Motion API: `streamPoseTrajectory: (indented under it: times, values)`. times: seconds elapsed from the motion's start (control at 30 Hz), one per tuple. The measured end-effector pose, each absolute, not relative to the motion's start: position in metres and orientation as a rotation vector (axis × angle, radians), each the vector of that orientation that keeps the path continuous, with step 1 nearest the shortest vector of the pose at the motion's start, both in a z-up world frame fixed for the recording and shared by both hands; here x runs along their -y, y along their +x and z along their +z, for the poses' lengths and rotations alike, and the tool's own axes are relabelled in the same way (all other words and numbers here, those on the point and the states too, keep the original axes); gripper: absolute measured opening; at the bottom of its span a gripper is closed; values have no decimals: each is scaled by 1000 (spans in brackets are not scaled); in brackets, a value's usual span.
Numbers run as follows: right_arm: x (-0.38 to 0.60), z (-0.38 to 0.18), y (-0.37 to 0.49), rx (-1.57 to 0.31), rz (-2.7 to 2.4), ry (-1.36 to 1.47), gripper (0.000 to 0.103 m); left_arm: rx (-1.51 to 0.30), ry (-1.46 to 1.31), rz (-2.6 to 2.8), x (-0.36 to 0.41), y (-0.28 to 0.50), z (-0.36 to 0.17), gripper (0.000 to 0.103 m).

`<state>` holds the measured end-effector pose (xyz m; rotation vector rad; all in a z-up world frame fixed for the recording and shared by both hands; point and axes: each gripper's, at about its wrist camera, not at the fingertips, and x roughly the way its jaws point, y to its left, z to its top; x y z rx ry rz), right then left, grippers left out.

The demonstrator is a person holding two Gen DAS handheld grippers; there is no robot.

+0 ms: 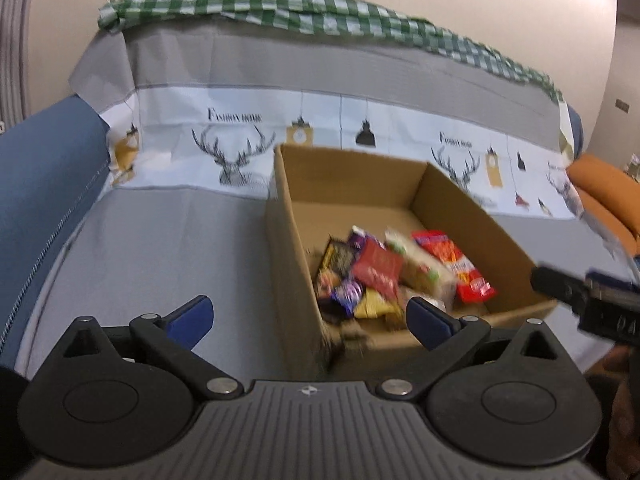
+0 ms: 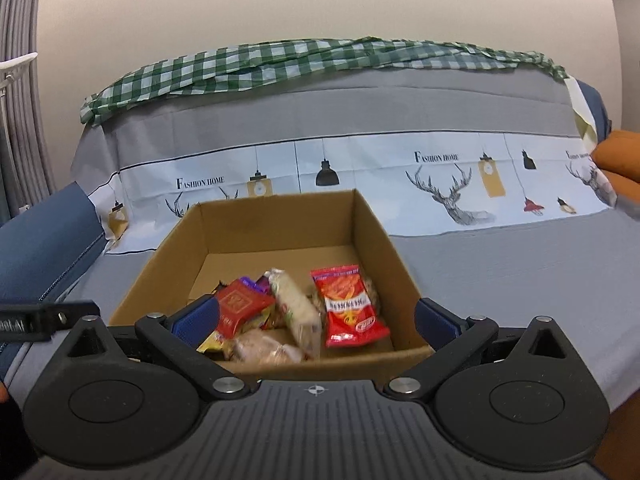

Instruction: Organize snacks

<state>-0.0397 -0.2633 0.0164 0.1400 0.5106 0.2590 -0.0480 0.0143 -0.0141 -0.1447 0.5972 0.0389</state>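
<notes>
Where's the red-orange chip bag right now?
In the right wrist view the red-orange chip bag lies inside the cardboard box, at the right of the snack pile, beside the pale cracker pack.

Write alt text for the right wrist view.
An open brown cardboard box sits on a grey-covered sofa, holding a pile of snack packets at its near end, including a red-orange crinkled snack bag. The open right gripper hovers at the box's near edge, holding nothing.

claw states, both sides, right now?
Left claw: open, holding nothing, in front of the cardboard box.
Right claw: open, holding nothing, above the near edge of the box over the snack packets.
</notes>
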Motion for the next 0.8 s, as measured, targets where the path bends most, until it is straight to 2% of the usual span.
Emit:
streamPoseTrajectory:
  times: [0.3,0.8]
  values:
    - [256,11,-31,-558,263,150,102,-686,-173,46,-13,-30,-30,103]
    - [262,6,-26,-574,272,144,102,-676,-119,22,5,-24,-35,103]
